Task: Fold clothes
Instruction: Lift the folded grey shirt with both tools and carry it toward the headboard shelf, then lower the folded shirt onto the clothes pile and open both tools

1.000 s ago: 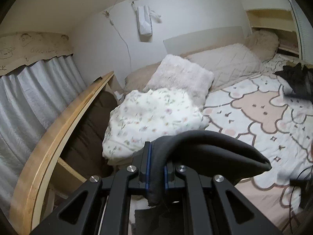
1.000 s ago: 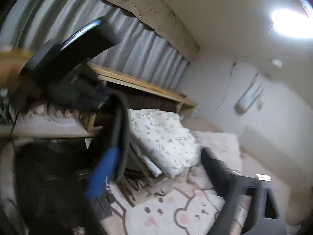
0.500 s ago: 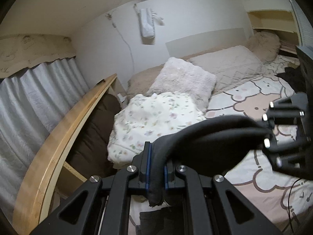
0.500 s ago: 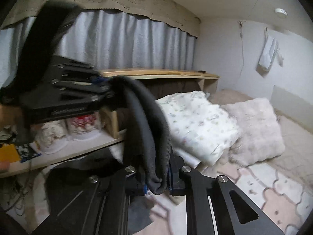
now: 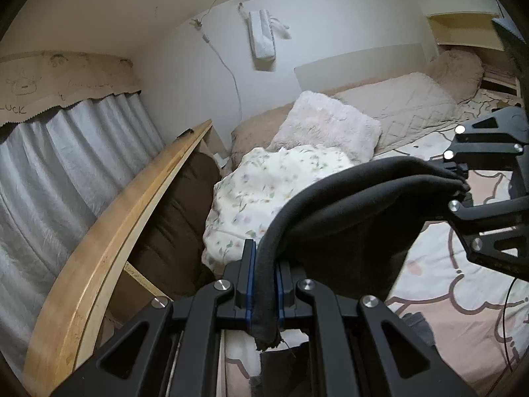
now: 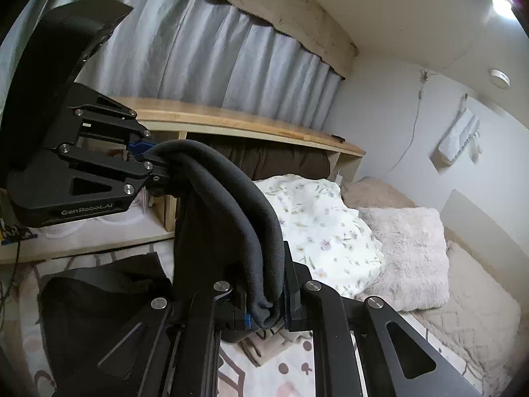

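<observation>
A dark charcoal garment (image 5: 347, 218) hangs lifted above the bed, its thick rolled edge (image 6: 231, 198) stretched in an arc between two pinch points (both ends bunched tight). Below that edge the cloth drapes down in a loose, creased sheet. More black fabric (image 6: 99, 311) lies crumpled on the cartoon-print bedcover beneath; whether it belongs to the same piece can't be told.

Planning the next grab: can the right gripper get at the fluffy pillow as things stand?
Probably not yet: the right gripper is shut on the dark garment, also held by the left gripper. The path to the fluffy pillow itself looks clear.
</observation>
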`<state>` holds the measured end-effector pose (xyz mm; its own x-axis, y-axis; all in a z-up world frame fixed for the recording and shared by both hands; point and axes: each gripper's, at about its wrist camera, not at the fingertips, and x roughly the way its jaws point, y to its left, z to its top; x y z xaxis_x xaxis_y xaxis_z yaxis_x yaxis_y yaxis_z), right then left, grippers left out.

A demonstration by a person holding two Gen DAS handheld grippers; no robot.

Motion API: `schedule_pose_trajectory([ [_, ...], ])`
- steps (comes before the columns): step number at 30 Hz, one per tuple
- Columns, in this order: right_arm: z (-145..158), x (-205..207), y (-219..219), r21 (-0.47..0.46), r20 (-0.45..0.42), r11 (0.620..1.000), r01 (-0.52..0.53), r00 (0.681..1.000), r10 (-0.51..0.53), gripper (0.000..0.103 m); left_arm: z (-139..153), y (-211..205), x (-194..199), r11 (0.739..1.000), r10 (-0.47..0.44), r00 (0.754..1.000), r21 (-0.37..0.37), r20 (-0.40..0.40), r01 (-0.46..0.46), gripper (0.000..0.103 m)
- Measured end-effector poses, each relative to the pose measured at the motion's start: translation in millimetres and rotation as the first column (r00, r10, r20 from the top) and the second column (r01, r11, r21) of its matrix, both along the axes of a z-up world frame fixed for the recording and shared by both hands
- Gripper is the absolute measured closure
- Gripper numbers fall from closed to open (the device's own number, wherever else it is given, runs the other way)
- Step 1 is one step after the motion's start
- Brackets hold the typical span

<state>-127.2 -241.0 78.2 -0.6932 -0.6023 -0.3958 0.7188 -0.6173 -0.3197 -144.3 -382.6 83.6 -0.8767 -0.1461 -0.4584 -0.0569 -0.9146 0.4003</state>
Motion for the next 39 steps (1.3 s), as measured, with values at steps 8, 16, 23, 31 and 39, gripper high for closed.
schedule_pose_trajectory([
  [8, -7, 18, -1, 0.048, -0.073, 0.999, -0.002, 0.997, 0.005, 0.09, -17, 12, 38, 0.988, -0.099, 0.995, -0.12, -0.022, 0.096, 0.092],
  [16, -93, 120, 11, 0.173, -0.07, 0.971, -0.163, 0.982, 0.177, 0.09, -99, 27, 139, 0.936, -0.133, 0.984, -0.313, 0.118, 0.164, 0.092],
  [23, -152, 187, -4, 0.267, -0.081, 0.928, -0.259, 0.954, 0.29, 0.09, -139, 17, 177, 0.929, -0.08, 0.978, -0.341, 0.192, 0.144, 0.092],
  [31, -185, 197, -16, 0.34, -0.018, 0.886, -0.314, 0.94, 0.341, 0.09, -196, 5, 189, 0.846, -0.055, 0.959, -0.496, 0.279, 0.193, 0.079],
  [39, -187, 198, -8, 0.277, 0.104, 0.892, -0.357, 0.934, 0.341, 0.084, -163, -28, 179, 0.954, 0.04, 0.946, -0.295, 0.32, 0.059, 0.029],
])
